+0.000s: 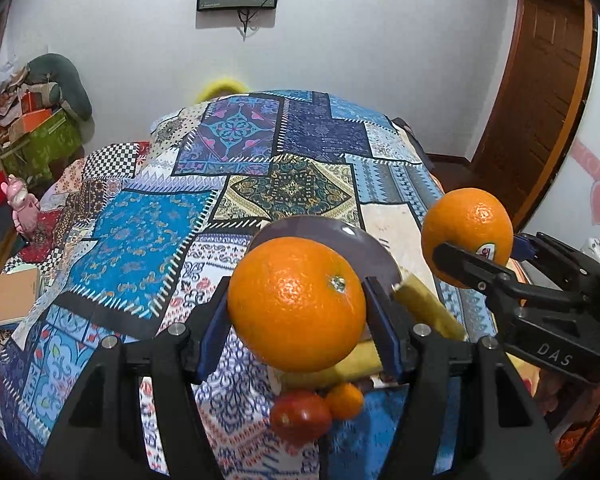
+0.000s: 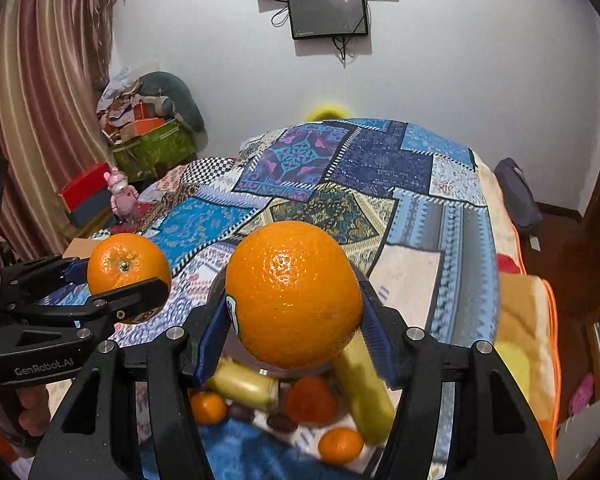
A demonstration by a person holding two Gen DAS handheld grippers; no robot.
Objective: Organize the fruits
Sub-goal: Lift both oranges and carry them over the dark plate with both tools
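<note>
Two oranges held aloft over the bed, one per hand-held gripper.

Item 1: stem-up orange (image 1: 296, 304) clamped between the pads of the left hand-held gripper (image 1: 298, 320). Item 2: stickered orange (image 2: 294, 294) clamped likewise in the right hand-held gripper (image 2: 296, 308). Both hang above the patchwork bedspread (image 1: 148, 224) near the bed's near edge. The grey plate (image 1: 340, 236) lies on the bed just ahead of and below both, slightly nearer the right. Bananas (image 2: 360, 392), a tomato (image 1: 300, 416) and small mandarins (image 2: 340, 444) lie loose beneath.

Open quilt (image 1: 148, 232) beyond; bananas (image 2: 364, 392), tomato (image 2: 311, 400), perhaps tangerines (image 2: 340, 445) crowding below.
</note>
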